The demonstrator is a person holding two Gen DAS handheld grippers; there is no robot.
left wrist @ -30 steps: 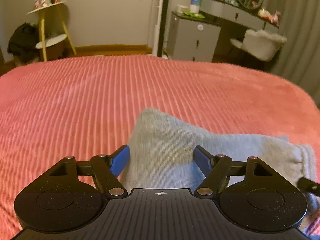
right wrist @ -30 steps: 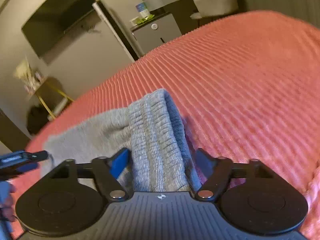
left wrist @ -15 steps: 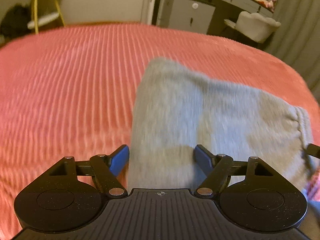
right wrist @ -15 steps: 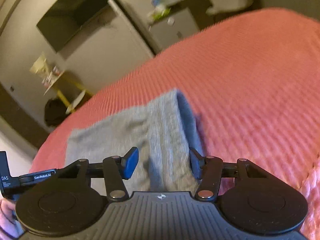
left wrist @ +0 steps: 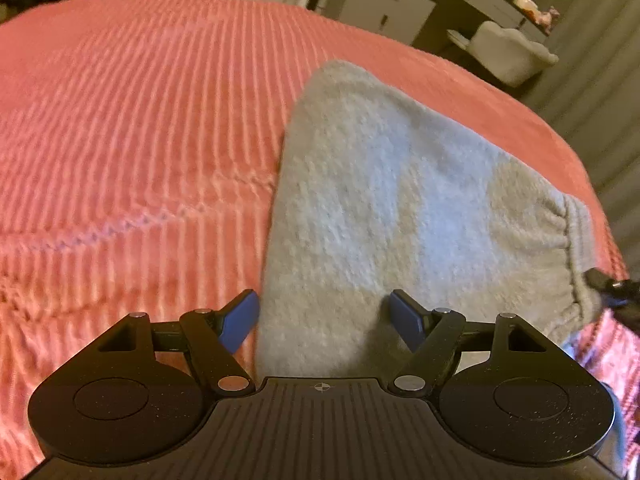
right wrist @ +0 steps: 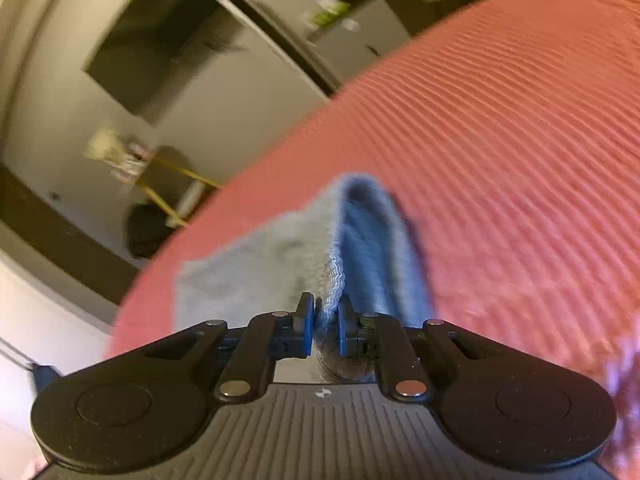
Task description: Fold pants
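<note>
The grey pants [left wrist: 404, 200] lie folded on the pink ribbed bedspread [left wrist: 140, 120], their ribbed waistband [left wrist: 576, 248] at the right. My left gripper [left wrist: 324, 316] is open, its blue pads either side of the near edge of the pants, not clamping them. My right gripper [right wrist: 325, 326] is shut on the waistband edge of the pants [right wrist: 360, 236] and lifts it off the bed. The right gripper's tip shows at the waistband in the left wrist view [left wrist: 608, 284].
The pink bedspread [right wrist: 520, 160] spreads to the left and far side. Beyond the bed stand a grey dresser [left wrist: 384, 4], a white fluffy chair [left wrist: 508, 52], a yellow-legged side table [right wrist: 168, 184] and a dark wall TV [right wrist: 160, 36].
My right gripper closed on the waistband edge, which had lain between its open fingers. My left gripper moved forward and lower over the pants and stayed open.
</note>
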